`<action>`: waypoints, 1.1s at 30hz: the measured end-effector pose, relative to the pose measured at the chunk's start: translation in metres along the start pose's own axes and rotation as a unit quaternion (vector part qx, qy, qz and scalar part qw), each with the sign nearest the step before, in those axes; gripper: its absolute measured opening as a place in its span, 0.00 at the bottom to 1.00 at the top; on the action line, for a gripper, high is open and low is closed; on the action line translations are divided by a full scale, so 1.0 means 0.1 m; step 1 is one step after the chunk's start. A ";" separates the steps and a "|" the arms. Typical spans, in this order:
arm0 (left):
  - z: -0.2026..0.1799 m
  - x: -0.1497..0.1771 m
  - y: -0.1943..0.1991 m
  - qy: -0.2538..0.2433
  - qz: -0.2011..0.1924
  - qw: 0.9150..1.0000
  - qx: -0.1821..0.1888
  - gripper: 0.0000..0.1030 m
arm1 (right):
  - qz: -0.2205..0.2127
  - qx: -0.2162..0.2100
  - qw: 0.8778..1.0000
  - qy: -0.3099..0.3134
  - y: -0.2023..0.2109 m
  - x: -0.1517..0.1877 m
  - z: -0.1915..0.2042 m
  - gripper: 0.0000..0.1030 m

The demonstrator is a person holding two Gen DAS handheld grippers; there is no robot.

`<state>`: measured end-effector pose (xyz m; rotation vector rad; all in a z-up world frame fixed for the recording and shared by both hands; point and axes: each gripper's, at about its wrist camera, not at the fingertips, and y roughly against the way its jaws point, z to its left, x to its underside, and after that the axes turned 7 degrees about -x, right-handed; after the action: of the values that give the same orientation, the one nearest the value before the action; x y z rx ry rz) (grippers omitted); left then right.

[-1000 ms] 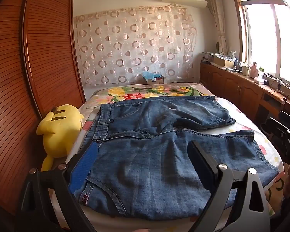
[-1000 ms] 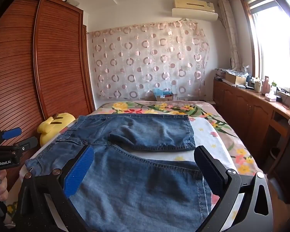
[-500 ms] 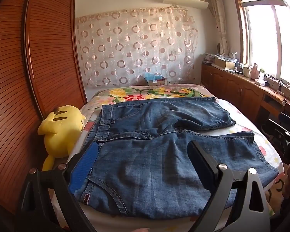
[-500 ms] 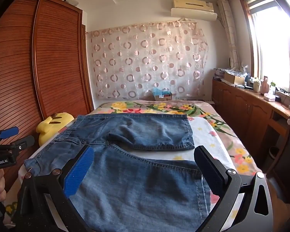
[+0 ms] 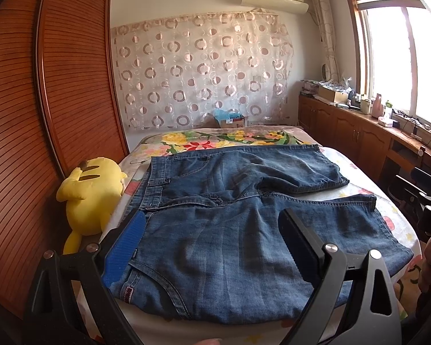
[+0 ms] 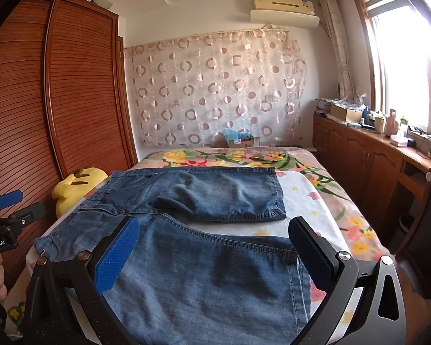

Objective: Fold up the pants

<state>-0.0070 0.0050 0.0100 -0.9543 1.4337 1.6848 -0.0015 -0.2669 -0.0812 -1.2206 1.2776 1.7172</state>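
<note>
Blue denim pants (image 5: 230, 230) lie spread flat on the bed, waistband to the left, two short legs to the right; they also show in the right wrist view (image 6: 204, 247). My left gripper (image 5: 212, 230) is open and empty above the near leg by the waistband. My right gripper (image 6: 215, 238) is open and empty above the near leg's hem end. Each gripper shows at the edge of the other's view: the right gripper (image 5: 425, 201) and the left gripper (image 6: 8, 218).
The bed (image 5: 232, 138) has a floral cover. A yellow plush toy (image 5: 92, 192) sits at its left edge against a wooden wardrobe (image 5: 43, 115). Wooden cabinets (image 6: 373, 155) with clutter run under the window on the right. A cardboard box (image 6: 240, 141) stands behind the bed.
Both grippers have risen and tilted slightly, so the pants sit lower in view. The pants have not moved.
</note>
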 end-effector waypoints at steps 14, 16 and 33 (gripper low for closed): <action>0.00 0.00 0.01 0.001 -0.002 1.000 -0.001 0.92 | -0.001 -0.001 1.000 0.000 0.00 -0.01 0.01 1.00; -0.01 0.00 0.02 0.003 -0.003 1.000 -0.003 0.92 | -0.001 -0.002 1.000 0.000 0.00 -0.01 0.01 1.00; -0.04 0.00 0.00 0.007 0.002 1.000 -0.001 0.92 | -0.002 -0.002 1.000 -0.001 -0.01 -0.01 0.01 1.00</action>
<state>-0.0063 0.0014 0.0095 -0.9670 1.4437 1.6858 -0.0009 -0.2655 -0.0802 -1.2226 1.2715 1.7178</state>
